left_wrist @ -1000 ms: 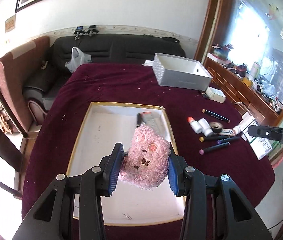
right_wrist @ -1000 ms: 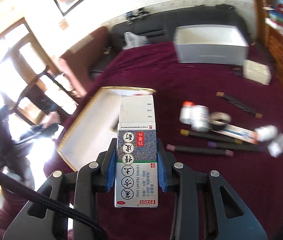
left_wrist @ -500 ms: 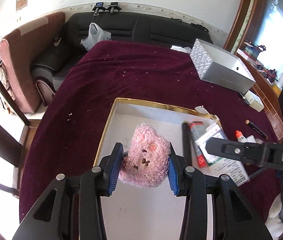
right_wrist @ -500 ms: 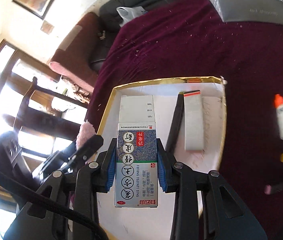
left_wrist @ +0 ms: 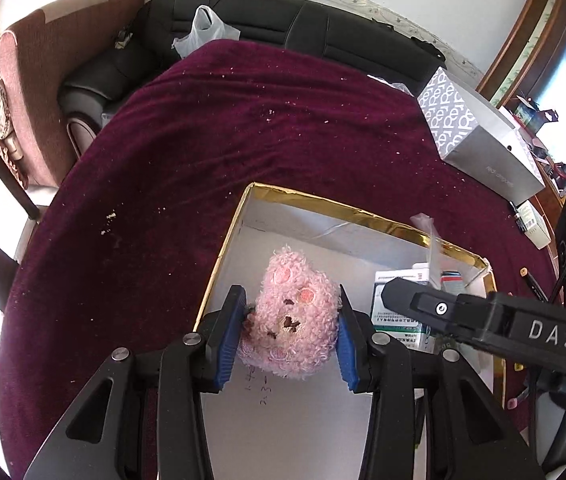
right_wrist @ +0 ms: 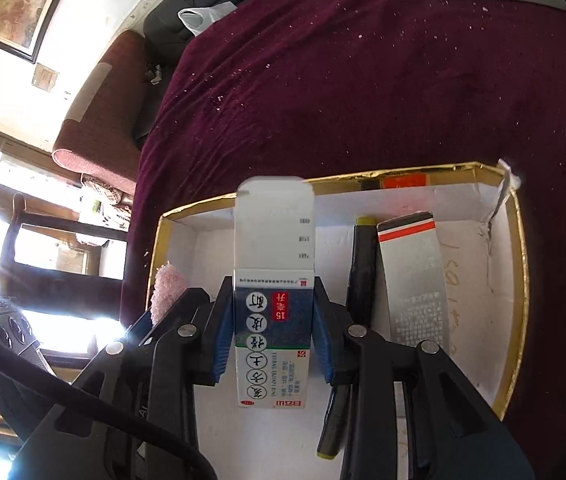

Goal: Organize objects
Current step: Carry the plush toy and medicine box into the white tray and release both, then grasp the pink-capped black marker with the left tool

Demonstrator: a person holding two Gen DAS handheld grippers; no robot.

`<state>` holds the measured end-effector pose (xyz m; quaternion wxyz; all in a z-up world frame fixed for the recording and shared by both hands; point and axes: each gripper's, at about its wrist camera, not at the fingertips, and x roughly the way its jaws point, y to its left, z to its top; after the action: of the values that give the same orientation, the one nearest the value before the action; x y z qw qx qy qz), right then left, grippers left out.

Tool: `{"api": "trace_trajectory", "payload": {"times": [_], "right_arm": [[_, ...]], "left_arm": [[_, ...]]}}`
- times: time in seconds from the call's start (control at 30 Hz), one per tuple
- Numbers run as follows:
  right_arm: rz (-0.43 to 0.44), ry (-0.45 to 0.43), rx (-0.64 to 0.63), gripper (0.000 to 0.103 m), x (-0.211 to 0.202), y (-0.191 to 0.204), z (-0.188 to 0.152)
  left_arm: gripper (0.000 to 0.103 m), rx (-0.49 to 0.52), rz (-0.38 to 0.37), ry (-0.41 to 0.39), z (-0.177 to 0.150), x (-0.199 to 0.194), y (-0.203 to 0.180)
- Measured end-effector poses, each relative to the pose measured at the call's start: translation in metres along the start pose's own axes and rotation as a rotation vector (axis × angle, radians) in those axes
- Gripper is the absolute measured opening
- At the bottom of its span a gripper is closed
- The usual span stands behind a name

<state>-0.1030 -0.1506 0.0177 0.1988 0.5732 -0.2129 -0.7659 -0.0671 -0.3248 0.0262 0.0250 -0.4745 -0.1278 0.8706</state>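
Note:
My left gripper [left_wrist: 289,336] is shut on a fluffy pink plush toy [left_wrist: 291,320], its blue pads pressing both sides. It hangs low over the left part of a shallow white box with a gold rim [left_wrist: 323,204]. My right gripper [right_wrist: 273,320] is shut on an upright blue-and-white medicine carton [right_wrist: 275,232], low over the same gold-rimmed box [right_wrist: 363,178]. In that box lie a black marker [right_wrist: 363,264] and a silver carton with a red stripe [right_wrist: 415,280]. The pink plush [right_wrist: 167,292] shows at the right wrist view's left. The right gripper's arm [left_wrist: 483,316] crosses the left wrist view.
The gold-rimmed box sits on a dark red tablecloth [left_wrist: 243,120]. A large silver patterned box [left_wrist: 479,140] stands at the back right, with a small white carton [left_wrist: 533,226] near it. Beyond the table are a black sofa [left_wrist: 323,28] with a white plastic bag [left_wrist: 203,28] and a red armchair [left_wrist: 35,60].
Both grippers have sunk toward the gold-rimmed box and now hang low over it. The right gripper swung in from the right with its carton and now sits beside the left. Both grips are unchanged.

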Motion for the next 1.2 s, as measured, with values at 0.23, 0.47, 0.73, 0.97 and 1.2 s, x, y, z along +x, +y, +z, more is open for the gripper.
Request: {"api": "trace_trajectory", "payload": {"times": [0.23, 0.47, 0.73, 0.97, 1.2], "right_arm": [[-0.009, -0.003, -0.009, 0.033, 0.003, 0.001, -0.001], [-0.017, -0.047, -0.048, 0.044, -0.012, 0.006, -0.001], [-0.012, -0.138, -0.107, 0.049, -0.055, 0.009, -0.005], [-0.002, -0.212, -0.159, 0.060, -0.120, -0.020, -0.025], [-0.033, -0.294, -0.093, 0.063, -0.193, -0.103, -0.053]], "left_arm": [[0.041, 0.005, 0.013, -0.021, 0.001, 0.003, -0.004], [0.050, 0.003, 0.023, -0.009, 0.003, 0.004, -0.008], [0.051, -0.146, -0.084, 0.025, 0.003, -0.016, 0.011], [0.053, -0.159, -0.119, -0.006, -0.016, -0.065, -0.003], [0.057, -0.031, -0.205, -0.019, -0.042, -0.093, -0.075]]}}
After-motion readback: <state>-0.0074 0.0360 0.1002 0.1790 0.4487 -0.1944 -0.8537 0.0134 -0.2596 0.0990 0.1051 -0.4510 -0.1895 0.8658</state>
